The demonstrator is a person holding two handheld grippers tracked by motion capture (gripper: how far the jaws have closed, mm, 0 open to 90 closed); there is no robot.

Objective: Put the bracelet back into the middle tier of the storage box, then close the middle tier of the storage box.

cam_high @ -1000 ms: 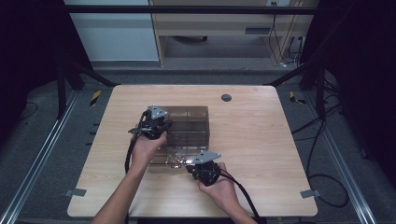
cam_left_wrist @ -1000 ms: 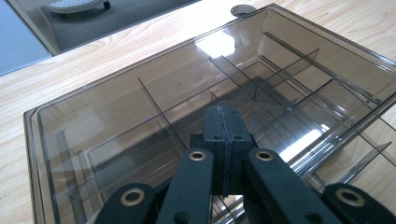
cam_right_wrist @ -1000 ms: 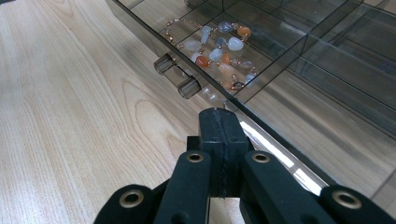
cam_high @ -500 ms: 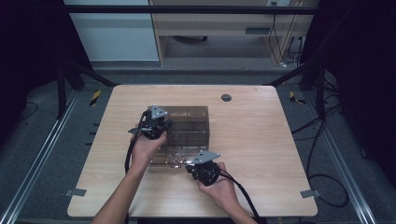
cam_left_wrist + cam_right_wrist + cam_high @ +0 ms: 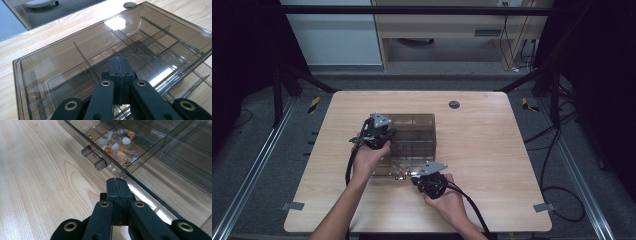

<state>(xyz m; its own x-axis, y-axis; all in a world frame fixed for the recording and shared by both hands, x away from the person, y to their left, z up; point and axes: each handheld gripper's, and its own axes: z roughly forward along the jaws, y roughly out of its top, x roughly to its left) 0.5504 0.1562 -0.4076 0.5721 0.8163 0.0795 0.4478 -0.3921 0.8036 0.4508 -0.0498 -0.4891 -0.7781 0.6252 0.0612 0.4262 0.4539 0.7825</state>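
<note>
A smoky clear organizer box [image 5: 417,127] with thin inner dividers stands left of the table's middle. Its drawer [image 5: 393,169] is pulled out toward me. One drawer compartment holds a string of orange, white and grey beads [image 5: 115,144]. Two clear knobs [image 5: 100,164] stick out of the drawer front. My left gripper [image 5: 388,134] rests over the box's near left top, jaws shut on nothing; in the left gripper view its tips [image 5: 119,61] lie on or just above the lid [image 5: 75,40]. My right gripper [image 5: 416,176] is shut, its tips [image 5: 117,181] at the drawer's front edge beside the knobs.
The wooden table [image 5: 492,150] has bare surface to the right of the box and along the front. A round grey cable port [image 5: 454,104] sits near the far edge. Cables trail from both grippers toward me.
</note>
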